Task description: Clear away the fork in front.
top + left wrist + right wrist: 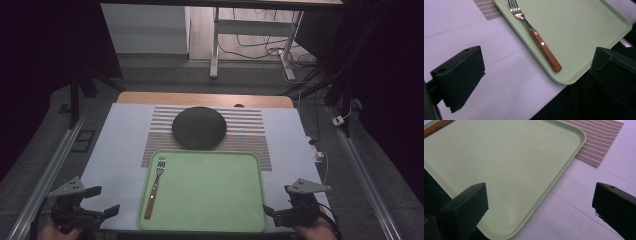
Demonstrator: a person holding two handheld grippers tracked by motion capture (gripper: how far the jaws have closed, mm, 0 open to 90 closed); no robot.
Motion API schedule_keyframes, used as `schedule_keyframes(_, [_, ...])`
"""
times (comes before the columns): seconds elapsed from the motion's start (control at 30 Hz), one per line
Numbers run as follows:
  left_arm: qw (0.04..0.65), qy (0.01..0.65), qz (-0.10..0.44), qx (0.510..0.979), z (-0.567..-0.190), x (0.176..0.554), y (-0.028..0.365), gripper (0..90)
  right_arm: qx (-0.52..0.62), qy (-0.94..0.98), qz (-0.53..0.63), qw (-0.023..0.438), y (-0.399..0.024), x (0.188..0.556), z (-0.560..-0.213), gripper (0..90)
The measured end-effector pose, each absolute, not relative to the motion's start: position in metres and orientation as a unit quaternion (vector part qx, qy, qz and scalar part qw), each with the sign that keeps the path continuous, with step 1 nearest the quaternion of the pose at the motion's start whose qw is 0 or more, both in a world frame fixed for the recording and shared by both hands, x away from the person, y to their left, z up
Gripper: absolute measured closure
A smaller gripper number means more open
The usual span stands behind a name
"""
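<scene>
While both tongs, left (pixel 100 202) and right (pixel 275 212), are held wide and empty, the fork (pixel 535 35) lying ahead of the left could be skidded across the tray (pixel 579 27) if nudged

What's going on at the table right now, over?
Left gripper and right gripper open, holding nothing. Fork lies on green tray, left side. Nothing blocking it.
</scene>
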State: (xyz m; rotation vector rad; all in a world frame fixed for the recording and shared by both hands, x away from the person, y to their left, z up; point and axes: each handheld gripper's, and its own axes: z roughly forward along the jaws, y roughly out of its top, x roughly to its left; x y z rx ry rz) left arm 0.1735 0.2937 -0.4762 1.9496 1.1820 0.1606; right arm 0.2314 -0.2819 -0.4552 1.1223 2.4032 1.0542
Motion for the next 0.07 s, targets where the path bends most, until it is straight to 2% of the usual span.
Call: schedule_keyframes(0.07, [0.412, 0.471, 0.062, 0.777, -0.476, 0.1746, 0.2926, 0.0, 0.388, 0.834, 0.364, 0.144, -0.282, 0.2316, -0.4555, 0.6])
